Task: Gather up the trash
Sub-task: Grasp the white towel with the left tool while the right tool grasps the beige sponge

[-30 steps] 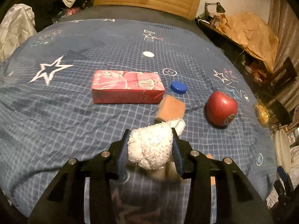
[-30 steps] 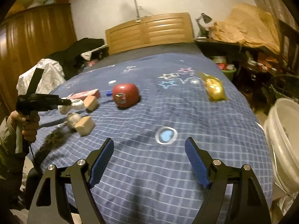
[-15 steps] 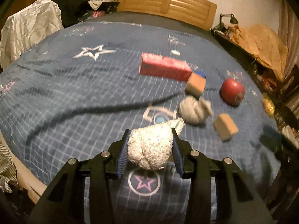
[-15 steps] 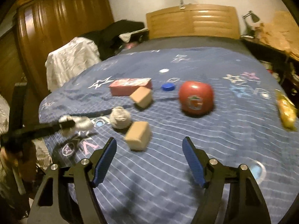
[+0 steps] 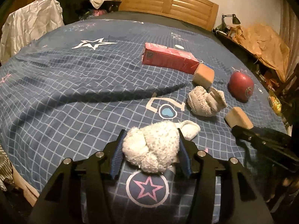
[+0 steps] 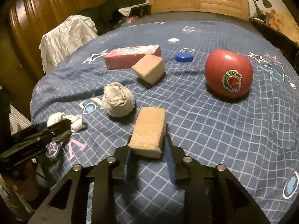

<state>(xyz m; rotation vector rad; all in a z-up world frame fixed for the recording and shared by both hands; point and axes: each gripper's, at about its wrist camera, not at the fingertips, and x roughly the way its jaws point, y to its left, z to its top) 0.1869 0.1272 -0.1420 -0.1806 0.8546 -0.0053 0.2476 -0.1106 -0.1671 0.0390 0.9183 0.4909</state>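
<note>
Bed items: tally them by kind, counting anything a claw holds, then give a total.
Rag balls: 2, one on the bed, one in the left claw
Sponge blocks: 2, near, far
Bottle caps: 2, blue, white
Pink box: 1
Apple: 1
Total: 8

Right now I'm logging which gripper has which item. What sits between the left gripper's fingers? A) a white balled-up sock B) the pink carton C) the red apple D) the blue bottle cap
A: in the left wrist view the left gripper is shut on the white balled-up sock, its blue pads pressed against both sides, above the blue quilt.
</note>
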